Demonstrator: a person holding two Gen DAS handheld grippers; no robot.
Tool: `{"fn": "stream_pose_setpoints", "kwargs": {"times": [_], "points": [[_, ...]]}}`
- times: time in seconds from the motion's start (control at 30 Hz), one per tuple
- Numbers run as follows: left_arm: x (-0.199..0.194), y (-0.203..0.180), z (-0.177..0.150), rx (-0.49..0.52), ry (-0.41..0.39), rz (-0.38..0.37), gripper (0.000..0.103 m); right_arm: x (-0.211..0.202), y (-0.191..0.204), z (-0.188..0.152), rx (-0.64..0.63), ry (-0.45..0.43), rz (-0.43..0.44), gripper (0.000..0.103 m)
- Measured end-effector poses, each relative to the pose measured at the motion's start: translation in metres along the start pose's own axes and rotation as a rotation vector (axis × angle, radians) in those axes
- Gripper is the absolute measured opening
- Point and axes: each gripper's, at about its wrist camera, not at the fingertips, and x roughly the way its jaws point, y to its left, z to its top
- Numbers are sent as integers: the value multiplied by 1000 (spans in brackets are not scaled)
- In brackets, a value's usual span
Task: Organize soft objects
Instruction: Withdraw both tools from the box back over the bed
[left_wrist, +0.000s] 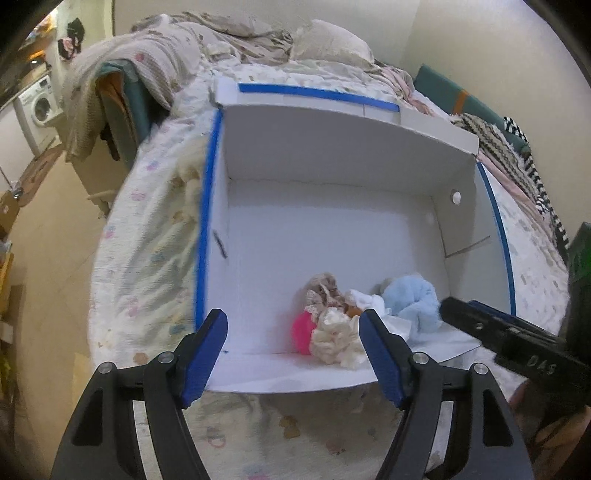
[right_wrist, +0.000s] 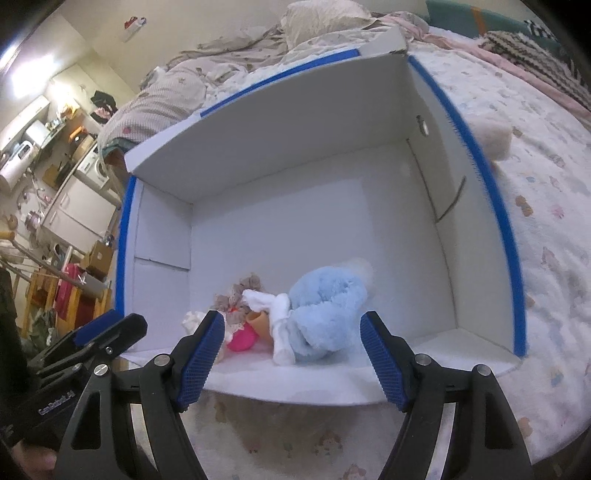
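A white cardboard box (left_wrist: 332, 155) with blue tape on its rims lies open on the bed; it also shows in the right wrist view (right_wrist: 295, 140). Inside, near its front wall, lie a light blue plush toy (left_wrist: 413, 299) (right_wrist: 325, 295), a cream cloth (left_wrist: 336, 339), a pink ball (left_wrist: 303, 330) (right_wrist: 242, 338) and a beige frilly doll (left_wrist: 325, 290) (right_wrist: 240, 291). My left gripper (left_wrist: 293, 354) is open and empty just above the box's front edge. My right gripper (right_wrist: 291, 354) is open and empty beside it, over the same edge.
The bed's patterned quilt (left_wrist: 147, 240) surrounds the box. Crumpled blankets and pillows (left_wrist: 240, 40) lie behind it. A beige soft block (right_wrist: 493, 136) sits on the quilt right of the box. A washing machine (left_wrist: 38, 103) and clutter stand left of the bed.
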Motion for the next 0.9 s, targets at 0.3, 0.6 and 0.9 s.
{"fn": "stream_pose_setpoints", "kwargs": {"times": [0.3,0.6,0.9], "points": [[-32,15,-27,-10,-45,28,71,-29,-2,-21,13,-52,12,80],[-41,38,-58,-78,-24,79,71,-35,-6,-50,48,-35,9,80],[-28,51,-76,-146,39,172,71,-8,4,-62,11,52,4,80]]}}
